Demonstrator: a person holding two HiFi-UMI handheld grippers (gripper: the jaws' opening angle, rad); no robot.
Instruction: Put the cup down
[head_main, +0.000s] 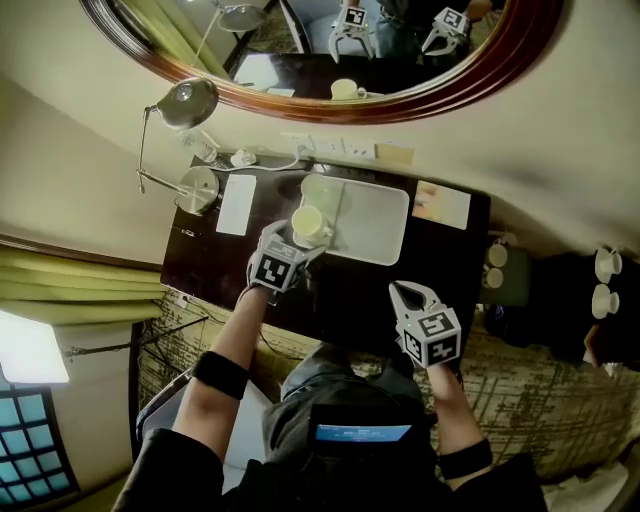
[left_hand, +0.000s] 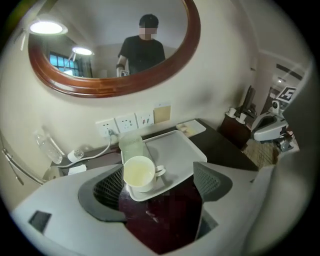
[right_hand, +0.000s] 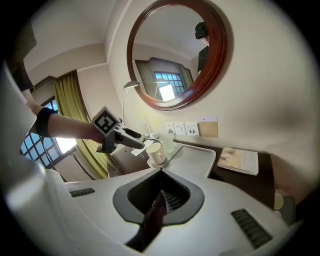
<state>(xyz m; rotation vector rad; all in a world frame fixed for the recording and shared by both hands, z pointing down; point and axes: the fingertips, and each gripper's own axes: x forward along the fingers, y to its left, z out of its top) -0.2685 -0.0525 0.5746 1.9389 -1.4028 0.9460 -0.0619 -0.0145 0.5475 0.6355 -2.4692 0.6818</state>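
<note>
A cream cup (head_main: 308, 222) stands upright on the near left corner of a white tray (head_main: 380, 235) on the dark table. My left gripper (head_main: 295, 243) is open just short of the cup. In the left gripper view the cup (left_hand: 140, 172) is close to the left finger (left_hand: 107, 187) and well apart from the right finger (left_hand: 212, 180); nothing is pressed between the pads. My right gripper (head_main: 408, 295) hangs shut and empty over the table's near edge, its jaws meeting at the tips (right_hand: 160, 172). The right gripper view also shows the cup (right_hand: 156, 152) and the left gripper (right_hand: 132, 140).
A clear glass (head_main: 318, 190) stands on the tray behind the cup. A desk lamp (head_main: 185, 105), a white card (head_main: 237, 204), wall sockets (head_main: 330, 148) and a booklet (head_main: 441, 205) ring the tray. More cups (head_main: 606, 265) sit on a low stand at right. An oval mirror (head_main: 480, 80) hangs above.
</note>
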